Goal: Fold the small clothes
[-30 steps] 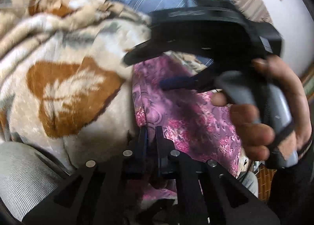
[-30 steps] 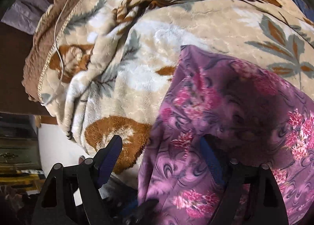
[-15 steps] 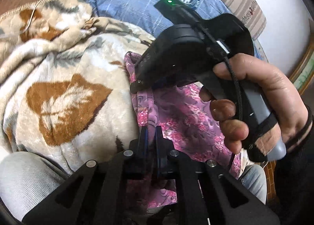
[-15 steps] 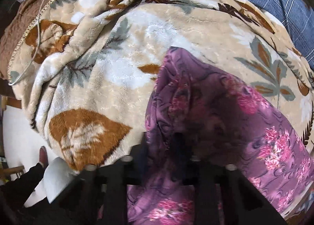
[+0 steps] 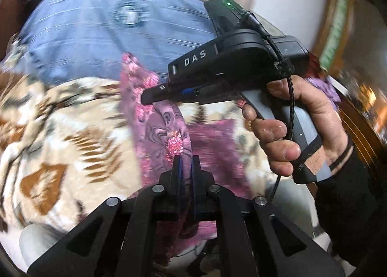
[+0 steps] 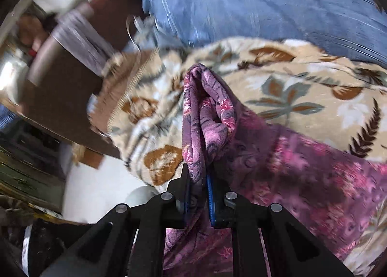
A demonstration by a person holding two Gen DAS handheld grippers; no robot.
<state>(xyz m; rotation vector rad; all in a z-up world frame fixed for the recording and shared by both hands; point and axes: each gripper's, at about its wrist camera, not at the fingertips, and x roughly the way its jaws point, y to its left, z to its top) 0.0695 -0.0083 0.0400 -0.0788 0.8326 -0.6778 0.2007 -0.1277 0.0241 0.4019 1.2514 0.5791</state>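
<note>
Early stage, by my reading: the purple floral-print fabric garment (image 5: 169, 129) is gathered and raised at one edge, no finished fold visible anywhere. Its lower part trails across the cream plush blanket with brown and grey leaf pattern (image 5: 72, 131) on the bed; the gripped edge hangs above it.

Left hand-held gripper (image 5: 185, 168): jaws nearly together, blue pads pinching a bunched ridge of the cloth.

Right hand-held gripper (image 6: 198, 187): jaws closing, a thick roll of the same cloth between them and already pressed by the pads. From the left wrist view its black body sits in the person's right hand (image 5: 297, 129), tip clamped on the cloth.

Left to do, likely: carry the held edge over, lay it down, smooth, fold again.

Count:
- garments: one
- hand-held grippers: two
- blankets: one
- blue striped pillow or sheet (image 5: 116, 35) behind: one
- other clothes: none visible; heavy blur at the edges
</note>
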